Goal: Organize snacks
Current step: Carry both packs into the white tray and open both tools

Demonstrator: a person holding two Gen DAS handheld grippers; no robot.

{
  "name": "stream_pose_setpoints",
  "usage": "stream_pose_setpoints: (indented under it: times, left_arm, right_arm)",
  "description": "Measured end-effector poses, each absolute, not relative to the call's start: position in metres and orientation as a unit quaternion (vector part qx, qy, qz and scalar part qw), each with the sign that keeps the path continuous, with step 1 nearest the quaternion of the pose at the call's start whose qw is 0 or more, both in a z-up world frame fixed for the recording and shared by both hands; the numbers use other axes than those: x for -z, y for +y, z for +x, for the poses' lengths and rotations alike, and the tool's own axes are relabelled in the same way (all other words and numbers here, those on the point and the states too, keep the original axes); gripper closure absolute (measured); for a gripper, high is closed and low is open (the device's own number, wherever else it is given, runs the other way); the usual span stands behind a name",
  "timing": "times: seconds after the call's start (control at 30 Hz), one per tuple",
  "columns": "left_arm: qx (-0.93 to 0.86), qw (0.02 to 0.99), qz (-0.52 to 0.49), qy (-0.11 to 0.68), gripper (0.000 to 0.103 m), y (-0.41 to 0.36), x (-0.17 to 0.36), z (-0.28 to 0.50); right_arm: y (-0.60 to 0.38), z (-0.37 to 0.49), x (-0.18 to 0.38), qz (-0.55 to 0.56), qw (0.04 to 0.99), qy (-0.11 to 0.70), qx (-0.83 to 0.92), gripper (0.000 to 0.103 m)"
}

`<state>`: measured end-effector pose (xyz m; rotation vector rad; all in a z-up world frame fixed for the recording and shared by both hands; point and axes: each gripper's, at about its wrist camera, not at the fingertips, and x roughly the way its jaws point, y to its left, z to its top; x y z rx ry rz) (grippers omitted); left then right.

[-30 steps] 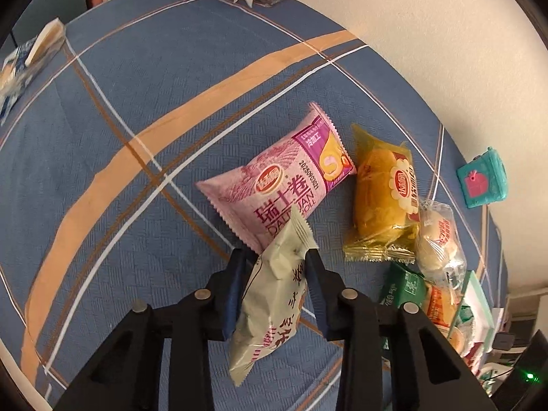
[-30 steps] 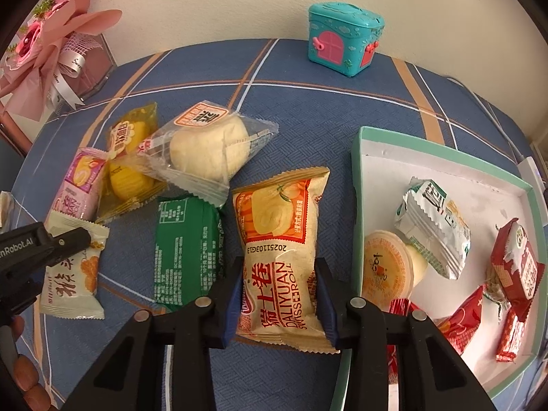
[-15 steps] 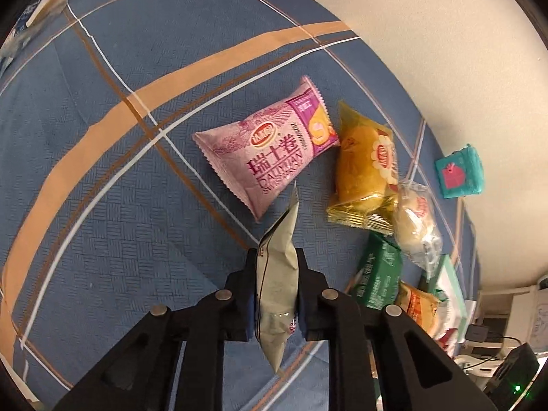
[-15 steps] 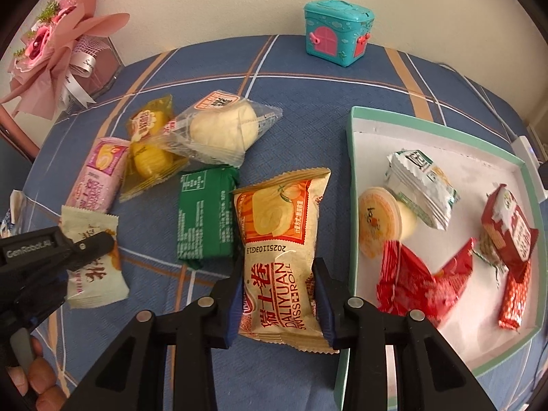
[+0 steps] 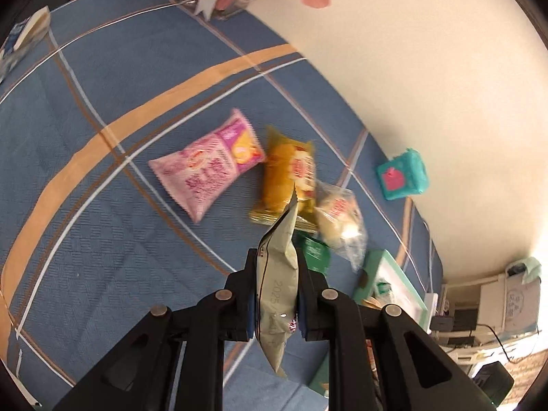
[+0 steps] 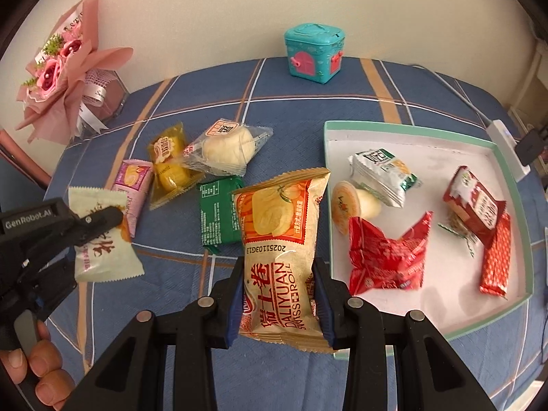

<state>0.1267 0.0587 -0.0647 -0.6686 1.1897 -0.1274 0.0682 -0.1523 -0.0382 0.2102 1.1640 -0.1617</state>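
Observation:
My left gripper (image 5: 276, 299) is shut on a pale cream snack packet (image 5: 278, 274), held edge-on above the blue cloth; the same cream packet (image 6: 102, 239) shows flat in the right wrist view, pinched by the left gripper (image 6: 99, 219). My right gripper (image 6: 279, 303) is shut on an orange Swiss roll packet (image 6: 281, 236), lifted off the cloth beside the tray (image 6: 510, 185). On the cloth lie a pink roll packet (image 5: 209, 167), a yellow cake packet (image 5: 287, 178), a clear bun packet (image 6: 226, 147) and a green packet (image 6: 219, 214).
The white tray with a mint rim holds several snacks: a white-green packet (image 6: 382, 171), a jelly cup (image 6: 346, 205), red packets (image 6: 387, 253). A teal toy box (image 6: 313, 53) and a pink bouquet (image 6: 65, 68) stand at the table's back. A hand (image 6: 34, 366) grips the left tool.
The left gripper closed on the cream packet and lifted it off the cloth, turning it edge-on. The right gripper rose with the orange packet, and both views now look from higher.

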Motion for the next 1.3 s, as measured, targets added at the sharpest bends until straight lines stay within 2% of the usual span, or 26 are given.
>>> stream_pose_setpoints:
  times: [0.3, 0.63, 0.97, 1.3]
  left_arm:
    - [0.083, 0.794, -0.266, 0.540, 0.084, 0.025, 0.045, 0.123]
    - [0.117, 0.808, -0.215, 0.536, 0.084, -0.017, 0.027, 0.111]
    - [0.210, 0.809, -0.124, 0.534, 0.084, -0.096, 0.013, 0.083]
    - [0.284, 0.788, -0.056, 0.544, 0.084, -0.174, 0.023, 0.058]
  right_arm:
    - [-0.170, 0.063, 0.027, 0.106, 0.829, 0.541, 0.093, 0.064]
    - [-0.233, 0.054, 0.016, 0.121, 0.828, 0.519, 0.174, 0.064]
    - [-0.311, 0.027, 0.015, 0.151, 0.802, 0.504, 0.284, 0.064]
    - [-0.359, 0.006, 0.017, 0.178, 0.783, 0.489, 0.341, 0.064]
